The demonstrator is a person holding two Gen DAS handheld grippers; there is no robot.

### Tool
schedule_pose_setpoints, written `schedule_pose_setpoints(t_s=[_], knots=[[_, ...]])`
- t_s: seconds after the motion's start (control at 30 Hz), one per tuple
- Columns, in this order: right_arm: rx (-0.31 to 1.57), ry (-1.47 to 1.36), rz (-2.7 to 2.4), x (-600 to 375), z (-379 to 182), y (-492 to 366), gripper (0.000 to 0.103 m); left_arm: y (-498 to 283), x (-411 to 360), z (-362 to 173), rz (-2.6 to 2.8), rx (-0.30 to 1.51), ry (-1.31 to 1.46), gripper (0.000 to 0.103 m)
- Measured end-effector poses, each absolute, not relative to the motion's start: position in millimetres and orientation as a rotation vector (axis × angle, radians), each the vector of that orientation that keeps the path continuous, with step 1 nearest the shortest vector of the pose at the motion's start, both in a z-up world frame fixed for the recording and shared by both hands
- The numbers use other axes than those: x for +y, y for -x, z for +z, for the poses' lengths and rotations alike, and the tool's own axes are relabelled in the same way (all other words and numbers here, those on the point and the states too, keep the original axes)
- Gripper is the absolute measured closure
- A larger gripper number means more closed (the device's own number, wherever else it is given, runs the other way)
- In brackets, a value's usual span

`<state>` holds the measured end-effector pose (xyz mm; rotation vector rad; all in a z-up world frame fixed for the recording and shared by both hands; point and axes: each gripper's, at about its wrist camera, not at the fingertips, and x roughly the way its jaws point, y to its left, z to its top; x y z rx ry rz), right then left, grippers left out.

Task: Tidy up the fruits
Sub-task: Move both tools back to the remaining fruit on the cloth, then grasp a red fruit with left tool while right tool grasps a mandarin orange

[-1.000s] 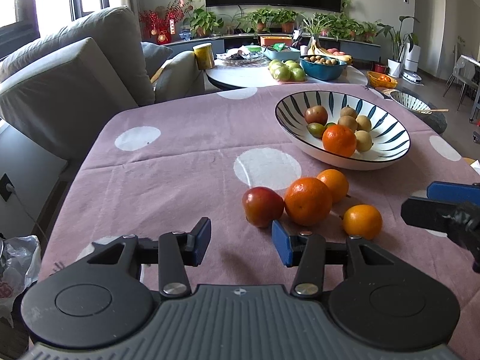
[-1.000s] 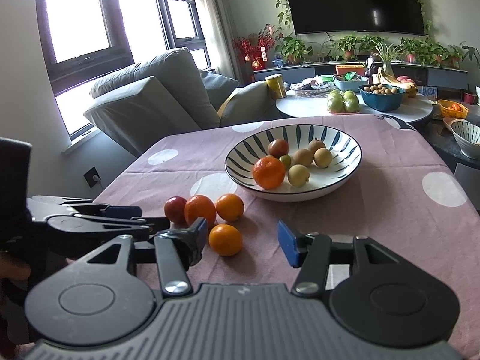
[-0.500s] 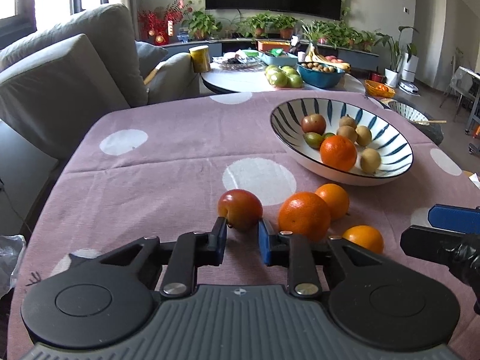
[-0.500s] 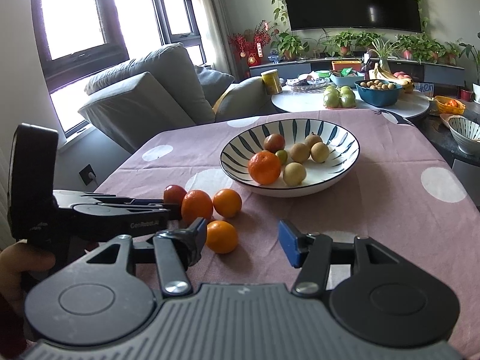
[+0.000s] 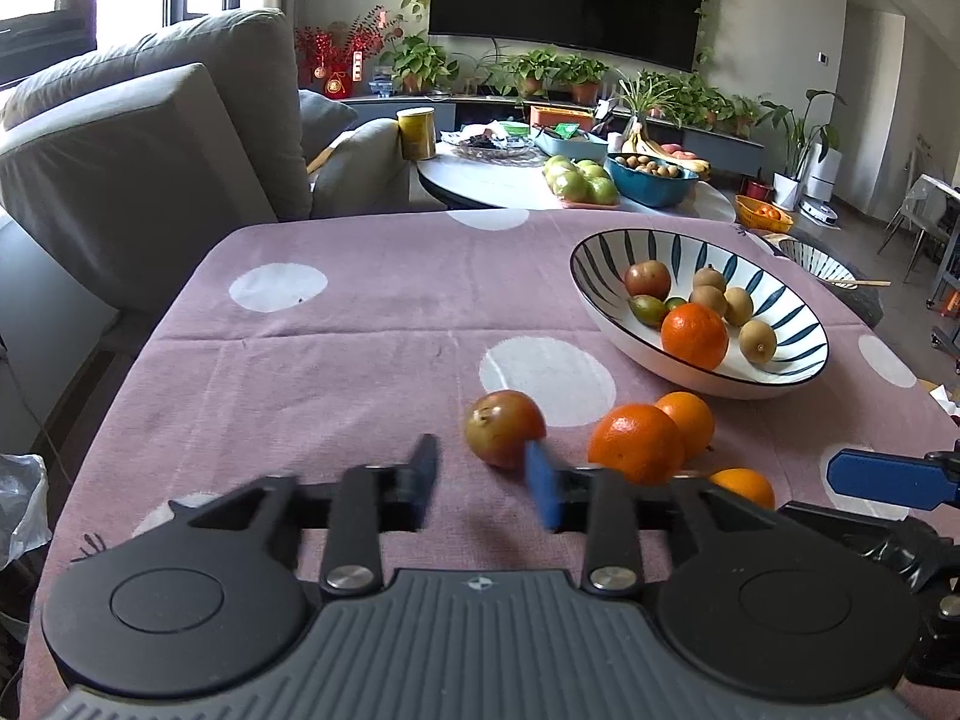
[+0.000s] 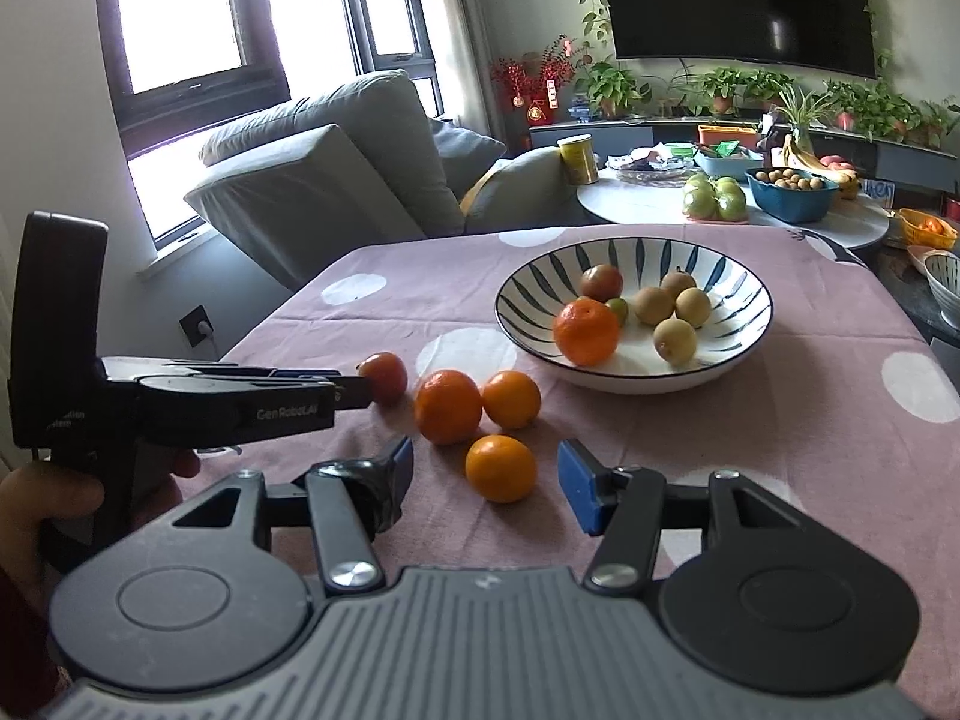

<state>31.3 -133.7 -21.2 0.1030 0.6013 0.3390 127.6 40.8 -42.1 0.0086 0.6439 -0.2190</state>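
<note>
left claw (image 5: 483, 483) opening, empty, the reddish fruit (image 5: 504, 427) on the surface just past its tips at one o'clock; right claw (image 6: 485, 483) open around a small orange (image 6: 501, 468), not gripping; a nudge may roll fruit from the bowl (image 5: 798, 369).

The pink tablecloth (image 5: 336, 360) is bare on the left, so there is lots of room. On the right, three oranges (image 6: 447, 405) and the striped bowl (image 6: 528, 324) block the way.
</note>
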Motion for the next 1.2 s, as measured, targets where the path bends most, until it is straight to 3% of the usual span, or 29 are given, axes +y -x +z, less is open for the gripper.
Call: schedule_pose_setpoints(t_s=[0.07, 0.43, 0.57, 0.67, 1.2], knots=[[0.602, -0.104, 0.334, -133.4, -20.4, -32.0, 0.079, -130.6, 39.3, -43.0, -0.227, 0.647, -0.009, 0.055], [0.617, -0.082, 0.344, -124.8, -23.1, -33.4, 0.078, -165.0, 24.6, -45.7, -0.279, 0.685, 0.011, 0.055], [0.624, -0.068, 0.350, -119.9, -24.1, -36.7, 0.078, -174.1, 22.3, -49.3, -0.280, 0.698, 0.024, 0.058], [0.629, -0.062, 0.352, -115.9, -24.9, -40.5, 0.078, -176.5, 24.8, -51.3, -0.302, 0.705, 0.046, 0.070], [0.599, 0.061, 0.341, -81.4, -21.6, -62.1, 0.078, -157.4, 75.1, -22.8, -0.167, 0.597, 0.117, 0.071]])
